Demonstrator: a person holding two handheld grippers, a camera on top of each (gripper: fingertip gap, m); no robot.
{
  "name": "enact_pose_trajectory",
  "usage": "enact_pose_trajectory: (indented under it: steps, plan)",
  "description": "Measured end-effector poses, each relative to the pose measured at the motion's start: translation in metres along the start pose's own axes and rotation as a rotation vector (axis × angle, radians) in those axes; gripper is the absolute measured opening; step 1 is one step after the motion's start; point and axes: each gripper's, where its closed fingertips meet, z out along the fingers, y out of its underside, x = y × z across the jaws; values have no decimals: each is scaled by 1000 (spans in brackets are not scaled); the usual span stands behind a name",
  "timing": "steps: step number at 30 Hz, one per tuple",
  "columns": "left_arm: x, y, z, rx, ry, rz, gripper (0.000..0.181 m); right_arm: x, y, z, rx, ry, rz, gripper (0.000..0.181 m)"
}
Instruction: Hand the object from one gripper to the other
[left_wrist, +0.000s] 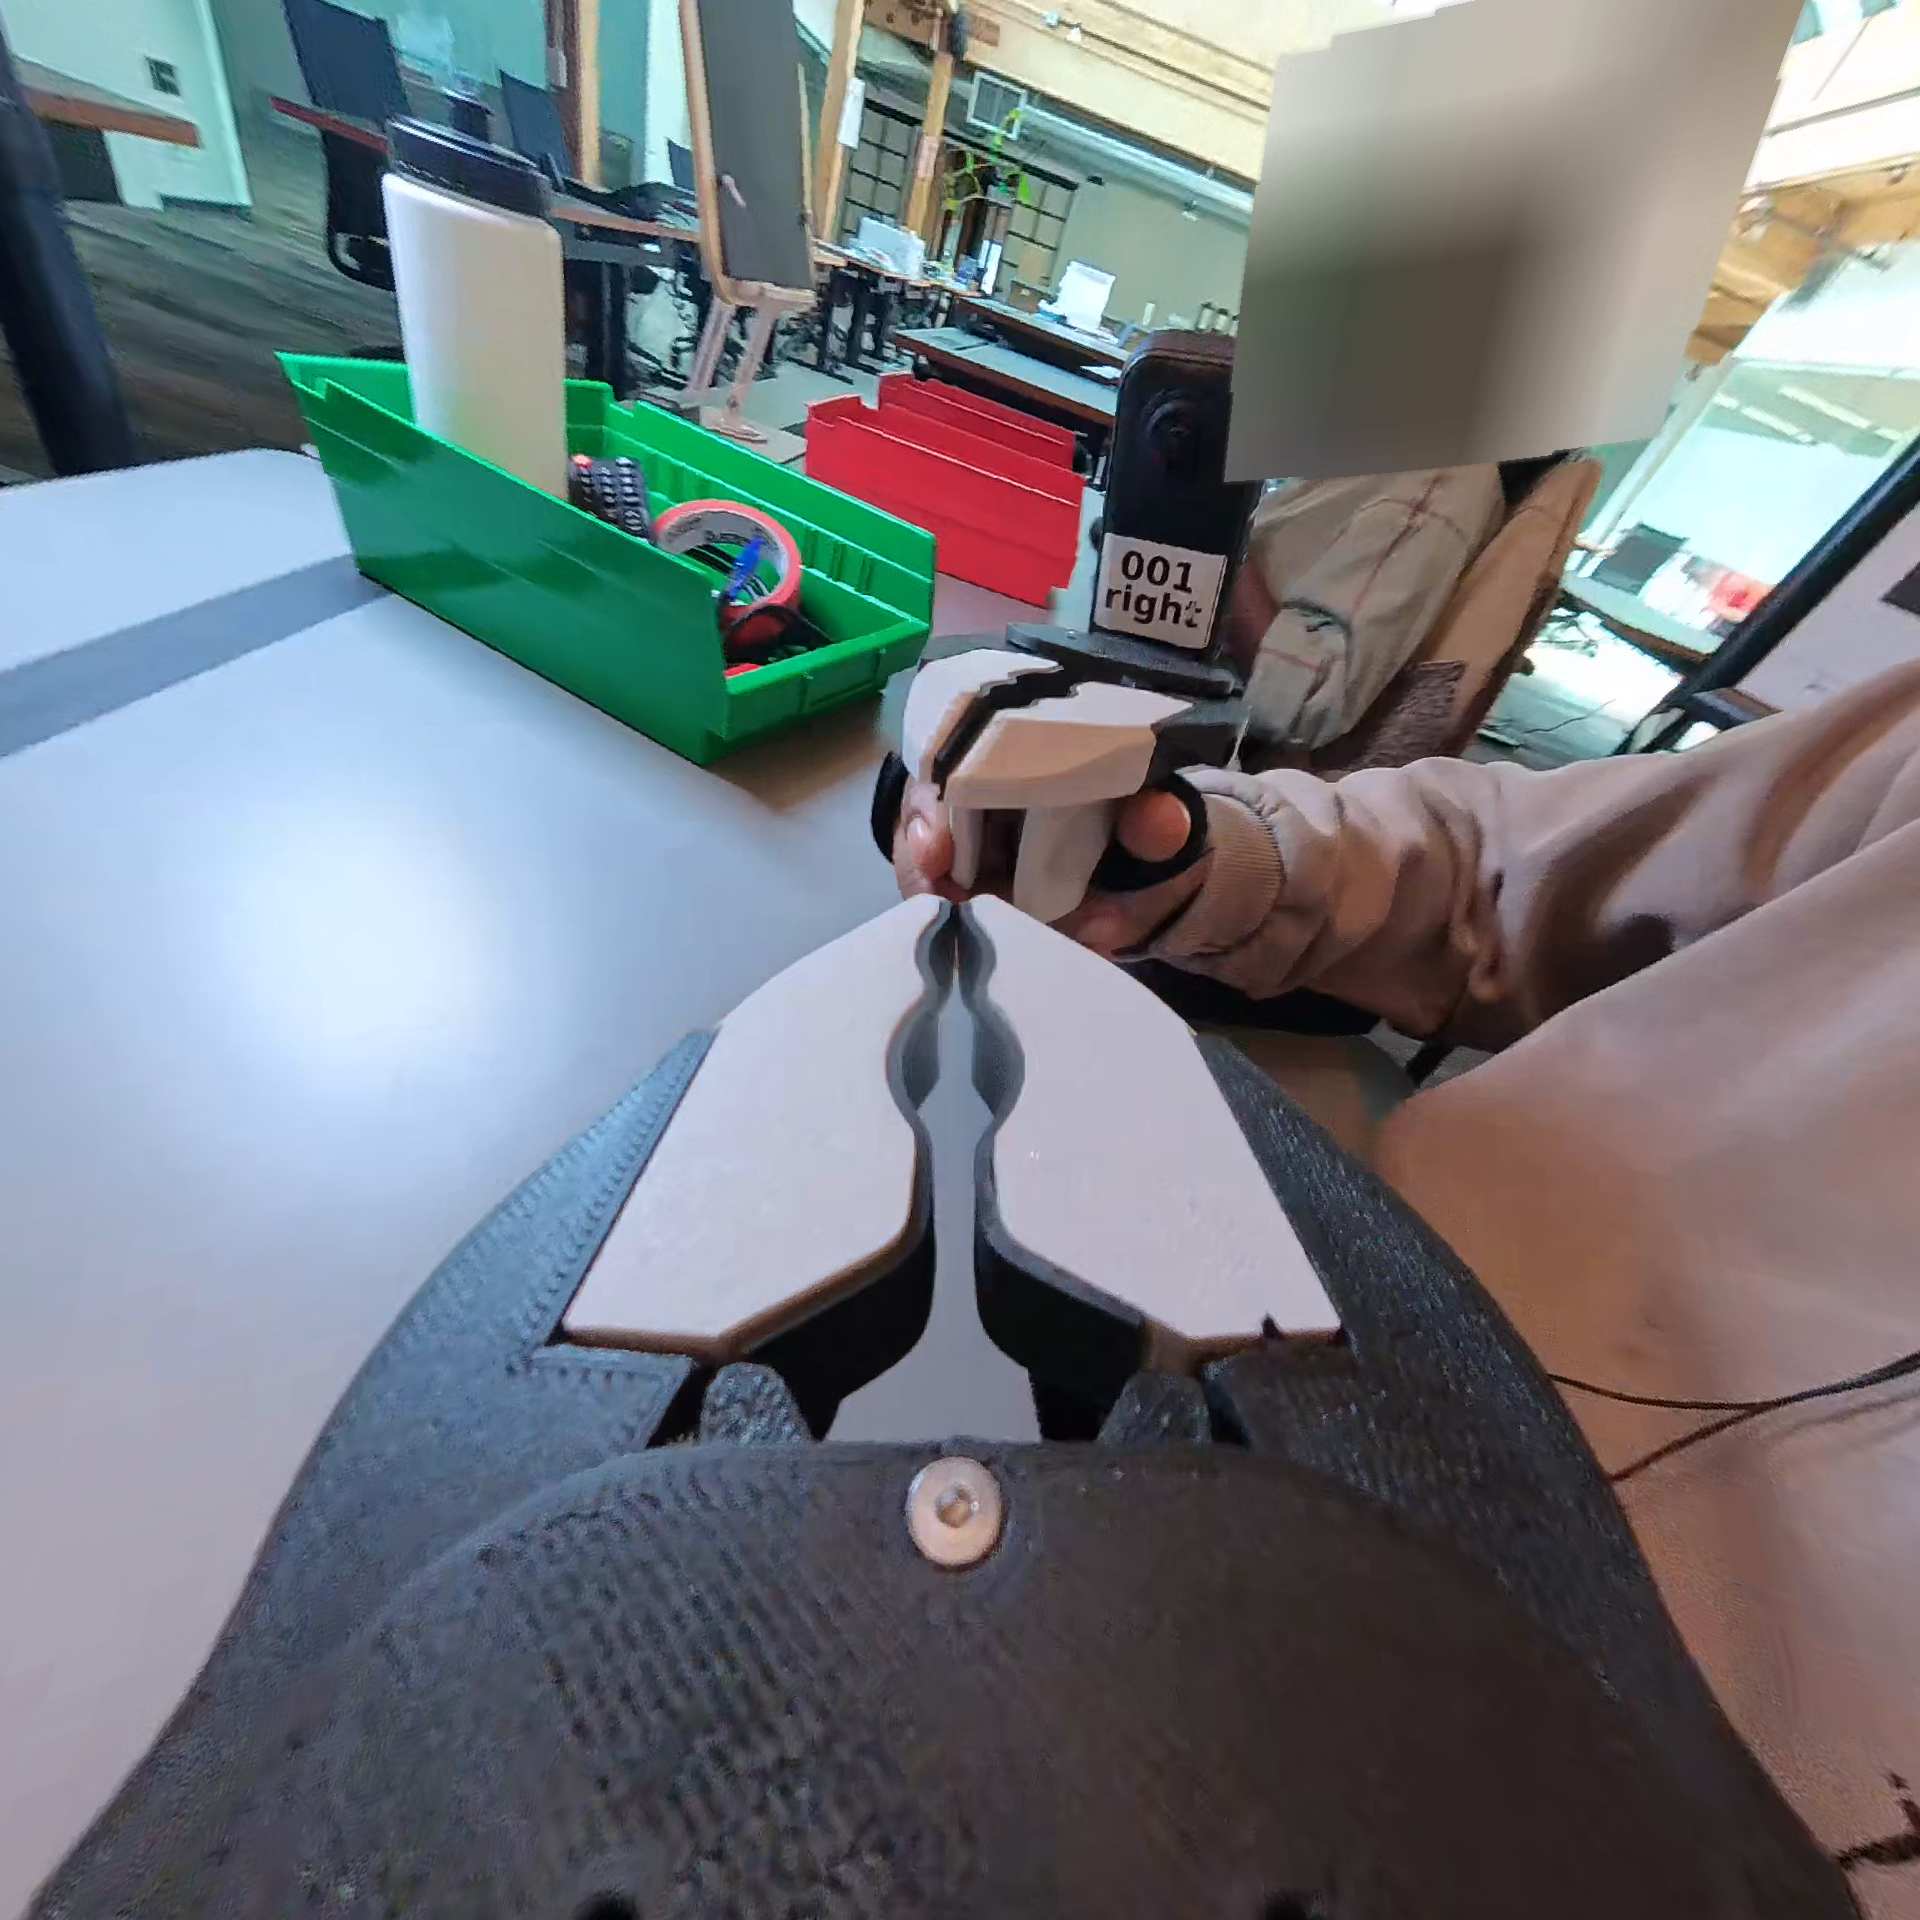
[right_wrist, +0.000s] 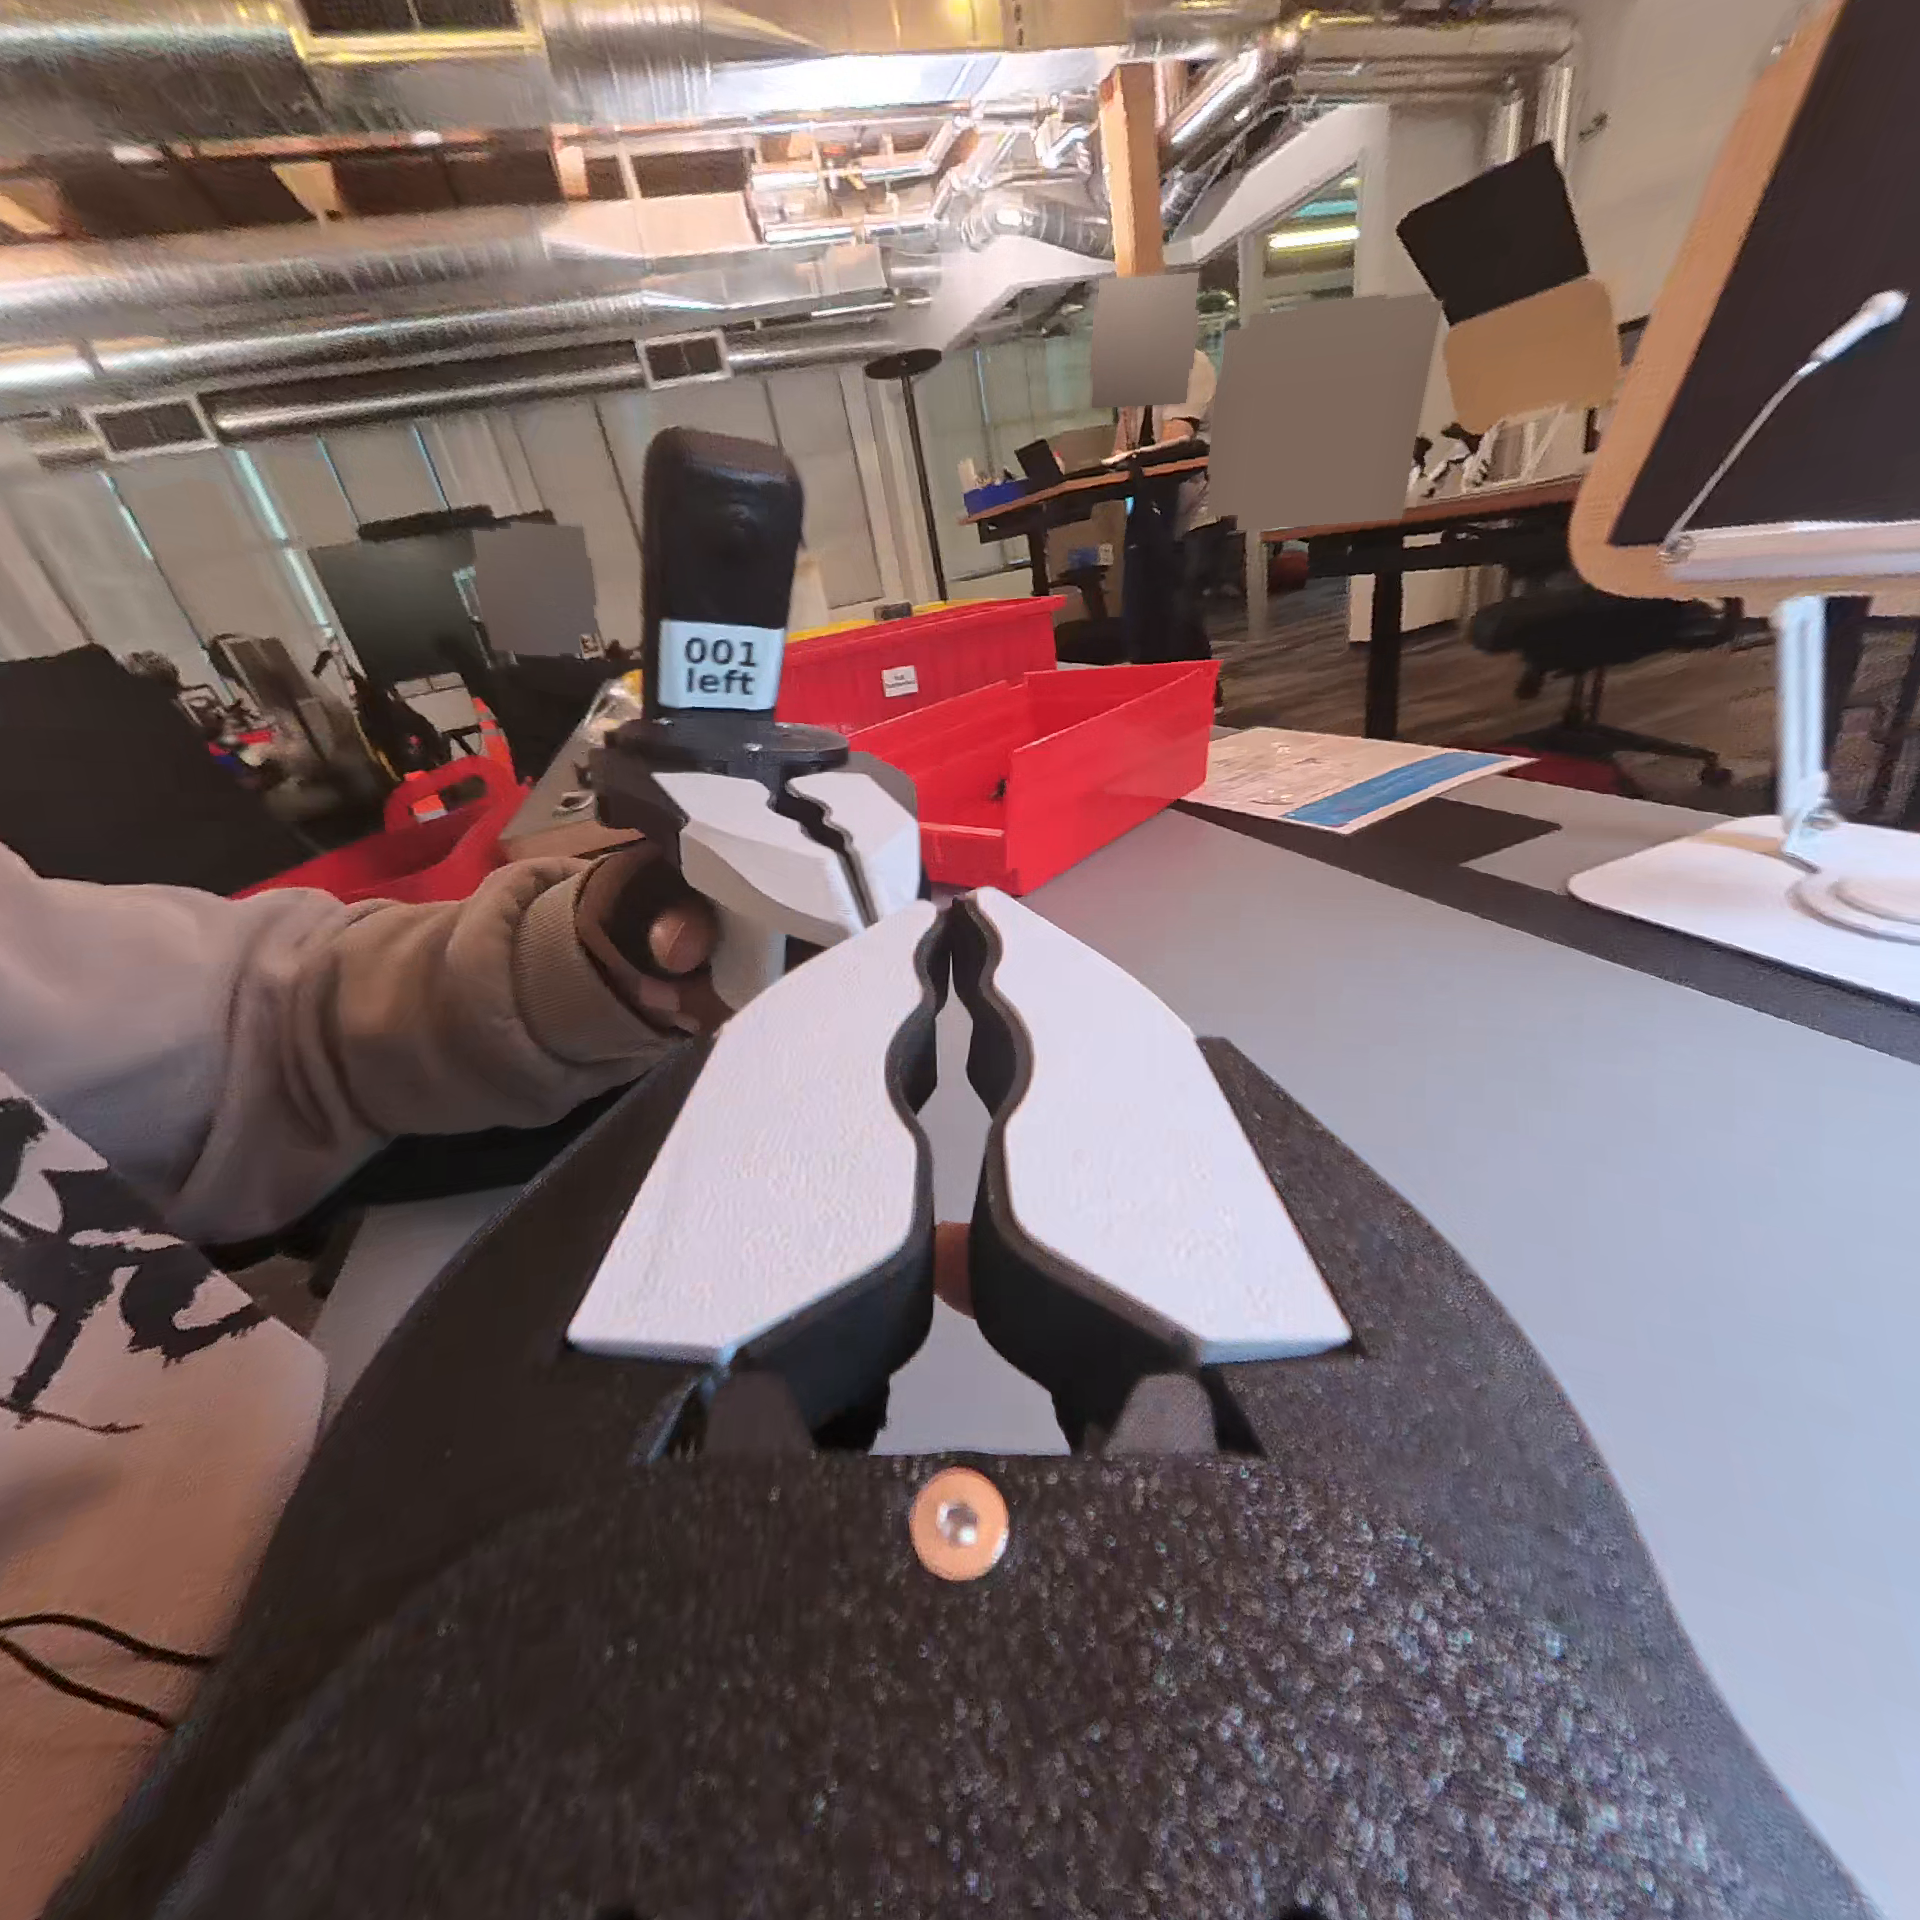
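grey worktop (left_wrist: 312, 935) carries everything. landmark: green bin (left_wrist: 582, 592) toward far edge of worktop. inside green bin, far end: tall white bottle (left_wrist: 478, 343), black lid, upright. just beside bottle, toward near end: black remote (left_wrist: 613, 494). near end of green bin: red tape roll (left_wrist: 732, 566), tilted, on dark cables. right of green bin, apart: red bin (left_wrist: 945, 488). dark strip (left_wrist: 156, 649) across worktop, left of green bin. right wrist view: printed paper sheet (right_wrist: 1351, 774) beside red bins (right_wrist: 1039, 769); white lamp base (right_wrist: 1787, 883) at right edge.
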Motion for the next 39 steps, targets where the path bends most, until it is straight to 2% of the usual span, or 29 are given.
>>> enact_pose_trajectory:
  steps: [7, 11, 15, 21, 25, 28, 30, 32, 35, 39]
  plan:
    - [-19, -5, -11, 12, -84, 25, 0, 30, -11, -12, 4, 149, -70, 0]
    - [-27, -3, -12, 17, -101, 2, 0, 67, -6, -24, -39, 334, -84, 0]
    - [-31, -1, -12, 7, -130, 24, 0, 106, 3, -41, -78, 476, -19, 1]
    - [-37, -3, -15, 18, -163, 39, 0, 141, 23, -54, -162, 603, -32, 10]
    - [-40, -7, -19, 39, -182, 39, 0, 145, 31, -50, -201, 631, -67, 20]
    - [-46, -6, -19, 45, -196, 25, 0, 161, 34, -40, -244, 695, -108, 34]
    - [-50, -4, -19, 44, -201, 6, 0, 180, 39, -30, -311, 742, -103, 42]
    - [-52, -4, -21, 50, -207, -9, 0, 207, 44, -25, -397, 797, -74, 42]
    - [-54, -5, -25, 54, -211, -12, 0, 261, 63, -27, -588, 880, 4, 45]
    - [-60, -8, -35, 52, -237, 4, 0, 321, 75, -32, -695, 1000, 35, 45]
